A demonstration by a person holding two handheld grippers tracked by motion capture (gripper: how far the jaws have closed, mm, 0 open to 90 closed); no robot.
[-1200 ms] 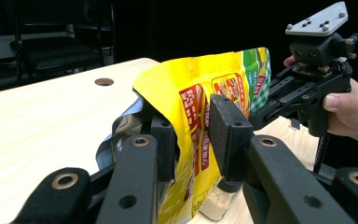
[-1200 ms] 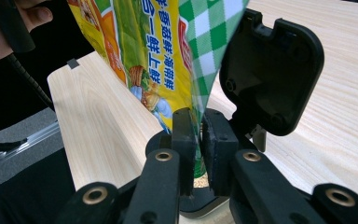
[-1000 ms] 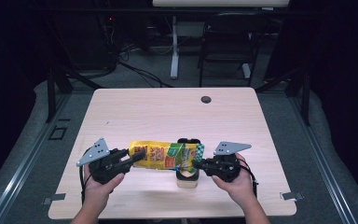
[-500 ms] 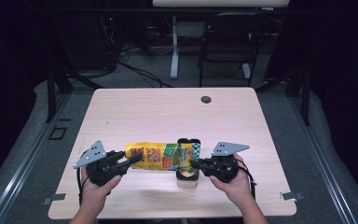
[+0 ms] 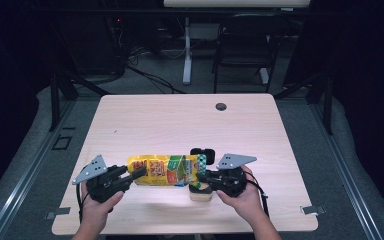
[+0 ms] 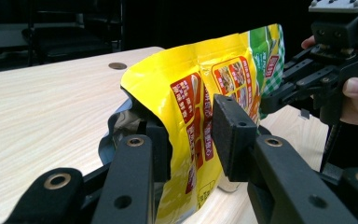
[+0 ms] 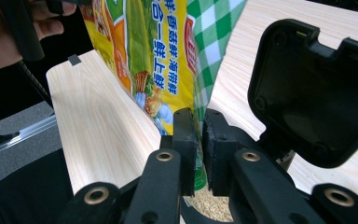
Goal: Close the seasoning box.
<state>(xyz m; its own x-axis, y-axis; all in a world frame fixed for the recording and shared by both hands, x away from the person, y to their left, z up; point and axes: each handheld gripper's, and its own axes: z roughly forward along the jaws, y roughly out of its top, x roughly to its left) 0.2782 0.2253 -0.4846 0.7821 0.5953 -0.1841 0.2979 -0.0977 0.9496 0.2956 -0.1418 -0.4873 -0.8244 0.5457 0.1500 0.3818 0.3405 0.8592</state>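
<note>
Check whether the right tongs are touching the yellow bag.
Touching. The right gripper view shows the right tongs shut on the green-checked edge of the yellow bag, both pads pressed against it with no gap.

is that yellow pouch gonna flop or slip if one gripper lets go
Probably floppy: the yellow pouch creases and bows where the left gripper grips it. Its glossy film looks slippery. It likely sags from the right gripper toward the container below.
</note>
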